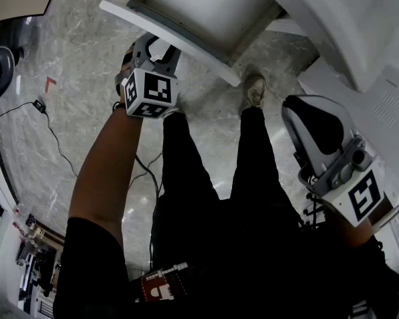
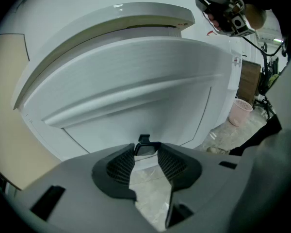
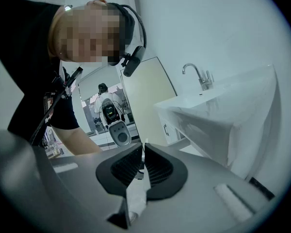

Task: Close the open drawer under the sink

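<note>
The open white drawer (image 1: 206, 8) juts out from under the sink, its front edge (image 1: 179, 40) toward me. My left gripper (image 1: 159, 50) is right at that edge, and I cannot tell whether it touches. In the left gripper view its jaws (image 2: 146, 152) stand open with nothing between them, facing the drawer's white front panel (image 2: 136, 81) below the basin (image 2: 111, 18). My right gripper (image 1: 312, 121) hangs off to the right, away from the drawer. The pads of the right gripper (image 3: 141, 155) are together on nothing. The white sink (image 3: 218, 110) with its faucet (image 3: 198, 75) is ahead of it.
My legs and a shoe (image 1: 255, 90) stand on the marble floor (image 1: 80, 65) just before the drawer. A black cable (image 1: 56, 138) trails across the floor at left. A pink waste basket (image 2: 240, 111) stands beside the cabinet. A mirror (image 3: 106, 110) reflects the room.
</note>
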Demonstrator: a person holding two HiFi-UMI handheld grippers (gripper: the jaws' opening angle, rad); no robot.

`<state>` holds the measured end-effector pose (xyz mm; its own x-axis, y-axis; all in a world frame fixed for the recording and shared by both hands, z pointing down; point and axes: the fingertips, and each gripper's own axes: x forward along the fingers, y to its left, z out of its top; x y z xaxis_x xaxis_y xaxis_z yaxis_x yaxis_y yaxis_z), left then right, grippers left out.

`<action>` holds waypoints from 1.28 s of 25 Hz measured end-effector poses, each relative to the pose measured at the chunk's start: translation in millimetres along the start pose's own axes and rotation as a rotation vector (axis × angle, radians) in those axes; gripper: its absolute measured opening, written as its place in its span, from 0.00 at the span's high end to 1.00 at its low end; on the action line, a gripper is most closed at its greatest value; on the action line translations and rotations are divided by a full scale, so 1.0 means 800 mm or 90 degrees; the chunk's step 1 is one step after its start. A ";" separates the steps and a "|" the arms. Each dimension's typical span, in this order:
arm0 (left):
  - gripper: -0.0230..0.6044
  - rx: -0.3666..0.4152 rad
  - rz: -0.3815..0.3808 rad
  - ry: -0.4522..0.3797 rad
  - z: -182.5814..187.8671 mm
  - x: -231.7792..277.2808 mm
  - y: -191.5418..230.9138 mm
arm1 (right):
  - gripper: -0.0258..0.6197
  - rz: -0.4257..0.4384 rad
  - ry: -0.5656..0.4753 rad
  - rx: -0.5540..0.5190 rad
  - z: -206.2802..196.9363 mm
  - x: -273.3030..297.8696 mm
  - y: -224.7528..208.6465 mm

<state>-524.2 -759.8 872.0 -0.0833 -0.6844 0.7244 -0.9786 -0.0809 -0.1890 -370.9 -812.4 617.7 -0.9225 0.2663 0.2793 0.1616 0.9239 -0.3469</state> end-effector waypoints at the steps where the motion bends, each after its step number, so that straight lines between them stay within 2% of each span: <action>1: 0.72 0.000 0.001 -0.002 0.001 0.001 0.001 | 0.96 -0.001 0.000 0.000 0.000 0.000 0.000; 7: 0.72 0.003 0.002 -0.008 0.011 0.006 0.005 | 0.96 0.001 0.001 -0.004 -0.002 -0.002 0.000; 12: 0.72 0.007 0.003 -0.009 0.007 0.006 0.002 | 0.96 -0.004 0.006 -0.006 -0.022 -0.006 0.007; 17: 0.73 0.010 0.003 -0.014 0.027 0.027 0.000 | 0.96 -0.016 0.019 0.000 -0.037 -0.021 -0.019; 22: 0.73 0.005 0.005 -0.014 0.028 0.033 0.014 | 0.96 -0.029 0.033 0.012 -0.047 -0.015 -0.029; 32: 0.73 0.013 0.011 -0.013 0.065 0.053 0.013 | 0.96 -0.052 0.031 0.014 -0.041 -0.048 -0.066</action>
<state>-528.4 -827.4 865.8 -0.0962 -0.7008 0.7068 -0.9730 -0.0836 -0.2153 -332.1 -862.3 654.7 -0.9143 0.2033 0.3504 0.0777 0.9369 -0.3409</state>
